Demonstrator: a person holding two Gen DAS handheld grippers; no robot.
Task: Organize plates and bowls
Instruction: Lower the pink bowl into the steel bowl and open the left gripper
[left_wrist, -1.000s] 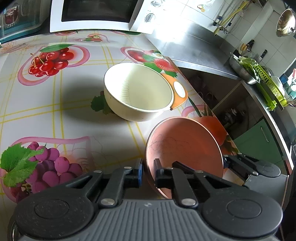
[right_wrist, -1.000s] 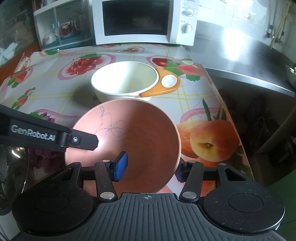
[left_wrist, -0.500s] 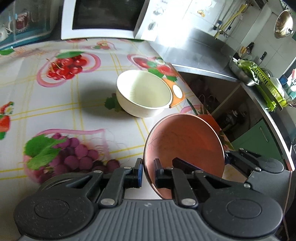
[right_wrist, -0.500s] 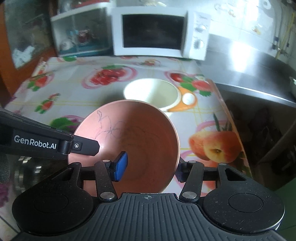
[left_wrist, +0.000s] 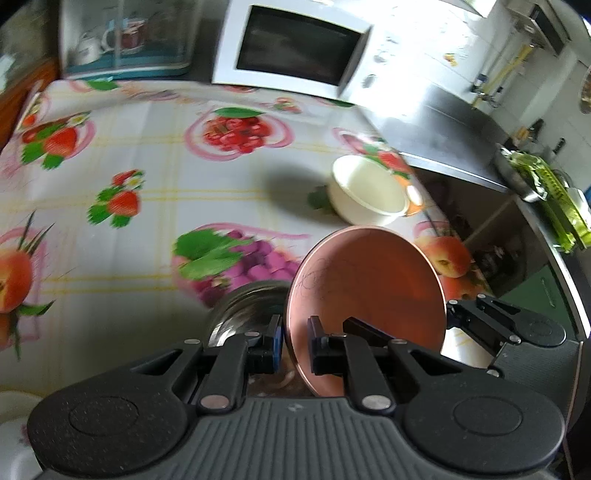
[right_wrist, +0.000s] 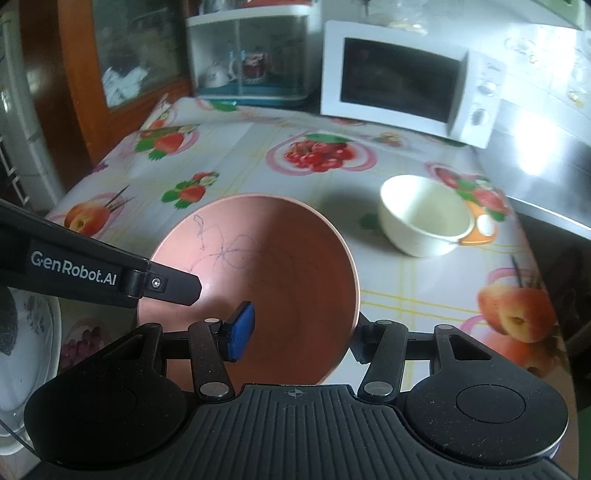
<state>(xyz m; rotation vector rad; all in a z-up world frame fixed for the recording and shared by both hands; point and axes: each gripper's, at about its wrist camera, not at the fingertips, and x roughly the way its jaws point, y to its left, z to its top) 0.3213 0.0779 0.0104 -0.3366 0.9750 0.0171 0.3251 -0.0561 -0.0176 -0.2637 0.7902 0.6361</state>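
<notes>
My left gripper (left_wrist: 295, 345) is shut on the rim of a pink bowl (left_wrist: 369, 288) and holds it tilted above the table. The bowl also fills the right wrist view (right_wrist: 266, 266), where the left gripper's arm (right_wrist: 96, 271) reaches in from the left. My right gripper (right_wrist: 299, 332) is open, its fingers on either side of the bowl without pinching it. A cream bowl (left_wrist: 365, 192) stands on the table further back, also in the right wrist view (right_wrist: 424, 221). A steel bowl (left_wrist: 247, 310) sits below the pink bowl.
A white microwave (right_wrist: 410, 88) and a glass-front cabinet (right_wrist: 251, 62) stand at the table's back. A steel counter (left_wrist: 443, 122) lies to the right. A patterned white plate (right_wrist: 26, 343) is at the near left. The table edge (right_wrist: 554, 295) drops off on the right.
Both grippers have pulled back and up from the cream bowl with the pink bowl. The steel bowl and white plate have come into view.
</notes>
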